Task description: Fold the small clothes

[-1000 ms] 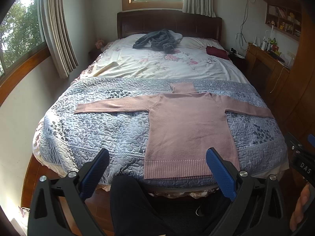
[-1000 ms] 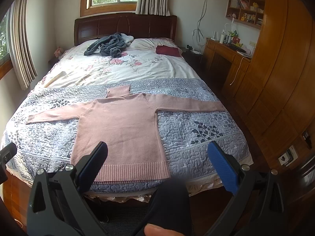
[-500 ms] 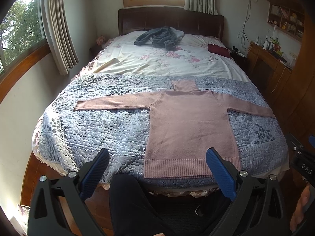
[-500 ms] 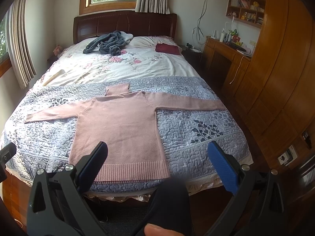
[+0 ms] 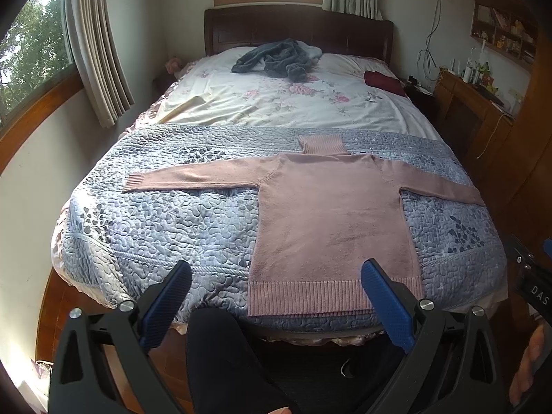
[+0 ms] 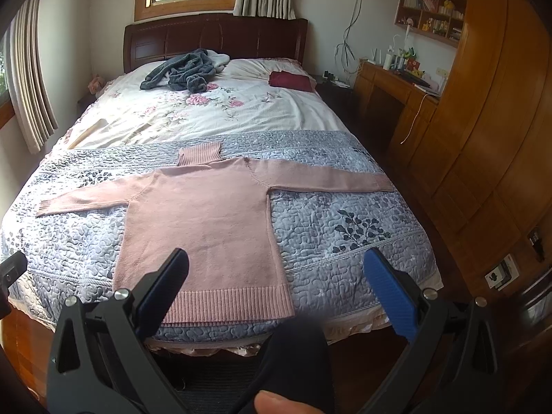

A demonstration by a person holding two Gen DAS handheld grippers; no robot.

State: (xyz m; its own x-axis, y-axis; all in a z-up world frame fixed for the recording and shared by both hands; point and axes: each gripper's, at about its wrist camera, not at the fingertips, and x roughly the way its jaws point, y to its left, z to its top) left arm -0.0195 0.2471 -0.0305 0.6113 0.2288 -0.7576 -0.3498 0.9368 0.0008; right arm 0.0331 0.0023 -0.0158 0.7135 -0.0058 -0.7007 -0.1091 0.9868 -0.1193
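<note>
The pink sweater [image 5: 331, 214] is lying flat on the grey quilt [image 5: 165, 220], sleeves spread, hem nearest the bed's foot edge; both the left claw [image 5: 274, 298] and right claw [image 6: 276, 284] are hanging apart, touching nothing; the left view is showing bare quilt at lower left; the right view is showing a wooden wardrobe [image 6: 490, 131] at right.

Both wrist views look from the foot of the bed [image 5: 145, 227] toward the headboard [image 6: 214, 39] at 12 o'clock, well back from it. The left view stands further left, the right further right. They share the pink sweater [image 5: 331, 220], quilt and pillows.
</note>
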